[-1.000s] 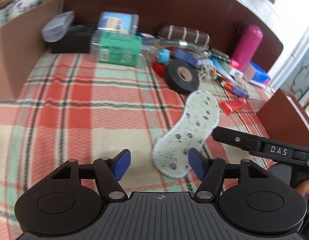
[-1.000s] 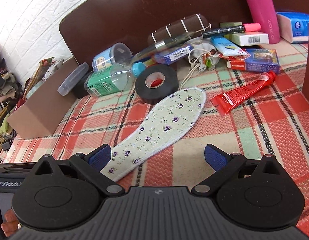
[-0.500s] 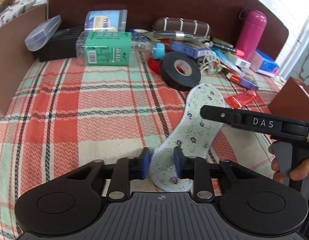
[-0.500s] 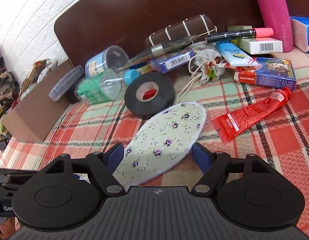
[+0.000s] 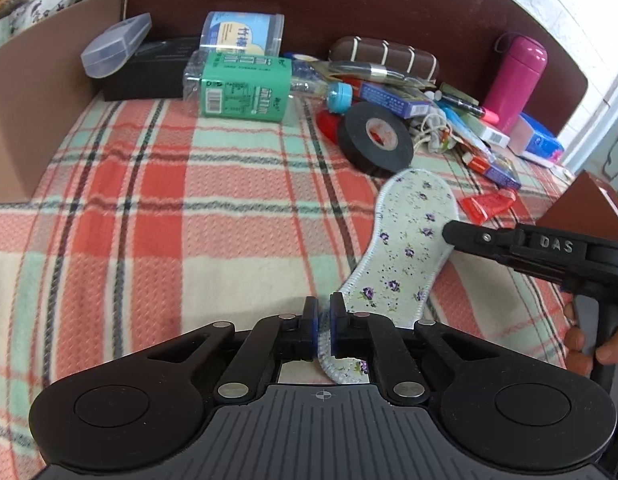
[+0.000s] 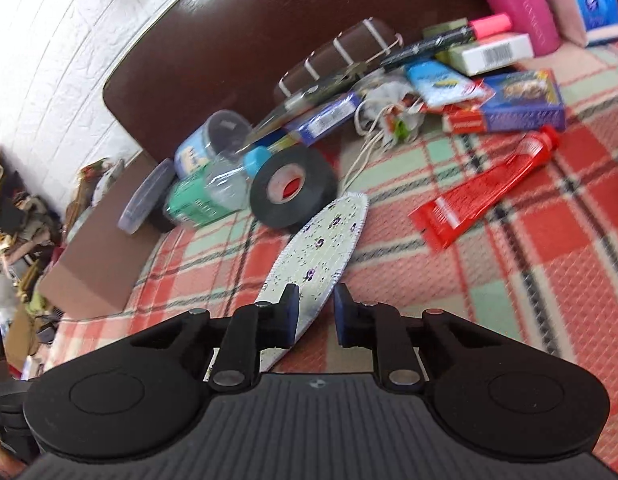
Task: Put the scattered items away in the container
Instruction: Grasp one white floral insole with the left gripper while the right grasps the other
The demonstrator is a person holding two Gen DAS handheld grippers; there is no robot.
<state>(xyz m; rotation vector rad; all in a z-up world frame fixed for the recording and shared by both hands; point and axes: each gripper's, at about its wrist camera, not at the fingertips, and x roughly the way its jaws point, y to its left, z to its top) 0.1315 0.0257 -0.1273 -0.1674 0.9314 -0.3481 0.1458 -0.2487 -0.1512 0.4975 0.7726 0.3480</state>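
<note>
Gripping the insole's (image 5: pixel 409 248) heel, my left tongs (image 5: pixel 324 320) have just clamped shut. My right tongs (image 6: pixel 314 308), narrowed, straddle its mid-length without pinching; lifting toward the container comes next.

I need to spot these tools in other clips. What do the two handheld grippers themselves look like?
Both are matte black plastic. The left gripper and right gripper each have a ribbed grey top plate with a small crosshair mark, two round discs at the sides, silver pivot pins on angular linkage arms, and blue pads inside the fingers. Seen from the left wrist view, the right gripper's side bears raised letters "DAS". No cables visible.
</note>
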